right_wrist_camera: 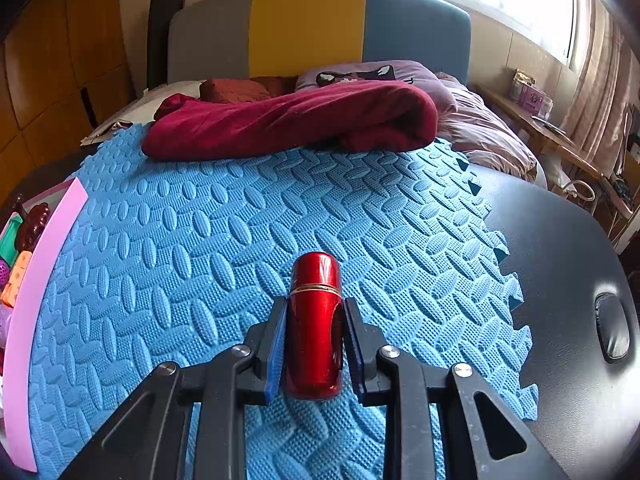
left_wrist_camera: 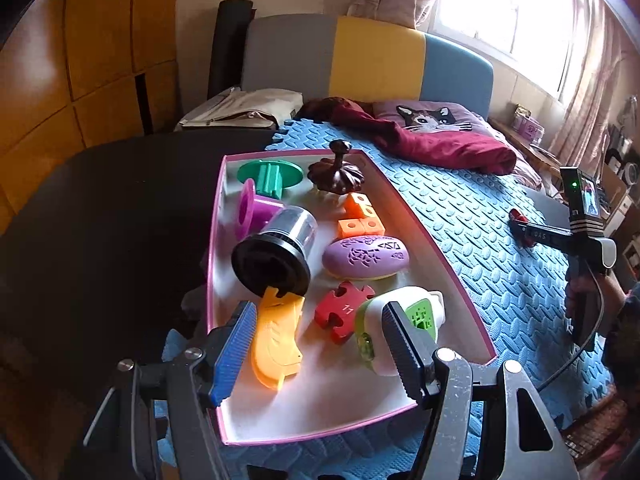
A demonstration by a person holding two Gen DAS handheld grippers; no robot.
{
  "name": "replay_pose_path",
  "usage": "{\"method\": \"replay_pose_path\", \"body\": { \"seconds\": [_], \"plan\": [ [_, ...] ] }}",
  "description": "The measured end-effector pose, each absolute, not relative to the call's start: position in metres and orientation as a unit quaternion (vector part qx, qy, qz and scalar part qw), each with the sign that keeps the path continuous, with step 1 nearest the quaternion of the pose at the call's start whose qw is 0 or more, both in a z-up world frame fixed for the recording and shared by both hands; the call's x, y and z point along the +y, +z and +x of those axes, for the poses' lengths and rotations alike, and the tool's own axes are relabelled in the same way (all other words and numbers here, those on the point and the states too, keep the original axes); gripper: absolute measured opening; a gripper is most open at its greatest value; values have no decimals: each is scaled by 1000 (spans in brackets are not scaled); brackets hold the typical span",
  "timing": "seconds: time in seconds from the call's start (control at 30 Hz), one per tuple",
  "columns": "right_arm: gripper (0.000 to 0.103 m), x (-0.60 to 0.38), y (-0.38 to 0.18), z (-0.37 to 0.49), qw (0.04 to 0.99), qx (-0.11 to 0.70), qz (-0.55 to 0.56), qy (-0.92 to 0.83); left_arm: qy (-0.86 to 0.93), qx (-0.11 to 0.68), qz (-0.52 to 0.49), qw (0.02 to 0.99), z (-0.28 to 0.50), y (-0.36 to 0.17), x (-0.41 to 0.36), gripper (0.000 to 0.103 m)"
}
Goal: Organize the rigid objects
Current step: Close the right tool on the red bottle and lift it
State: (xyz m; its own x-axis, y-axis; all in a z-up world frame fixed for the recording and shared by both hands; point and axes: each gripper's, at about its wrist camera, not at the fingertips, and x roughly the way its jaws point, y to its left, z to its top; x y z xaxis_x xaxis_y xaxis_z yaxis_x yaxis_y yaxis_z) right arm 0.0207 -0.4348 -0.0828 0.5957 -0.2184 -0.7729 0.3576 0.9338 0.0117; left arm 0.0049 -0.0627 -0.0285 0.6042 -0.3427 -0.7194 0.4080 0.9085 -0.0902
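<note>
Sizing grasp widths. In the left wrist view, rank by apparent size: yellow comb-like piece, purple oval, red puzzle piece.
1. yellow comb-like piece
2. purple oval
3. red puzzle piece
The top two look close, and the yellow piece is nearer the camera, so that order is unsure.

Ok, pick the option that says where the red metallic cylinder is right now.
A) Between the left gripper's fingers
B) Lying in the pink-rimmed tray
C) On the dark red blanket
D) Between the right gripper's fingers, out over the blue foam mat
D: the right wrist view shows the red cylinder flanked by the right gripper fingers above the blue foam mat, while the left gripper is open over the tray.
</note>
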Motion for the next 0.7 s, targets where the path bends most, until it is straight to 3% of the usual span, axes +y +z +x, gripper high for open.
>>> {"method": "replay_pose_path", "body": {
  "seconds": [0.33,0.7],
  "plan": [
    [26,-432,-81,20,888,420,75,-169,-188,387,19,903,8,-20,-36,68],
    [26,-405,-69,21,895,414,142,-85,-127,393,-21,910,22,-23,13,72]
  ]
}}
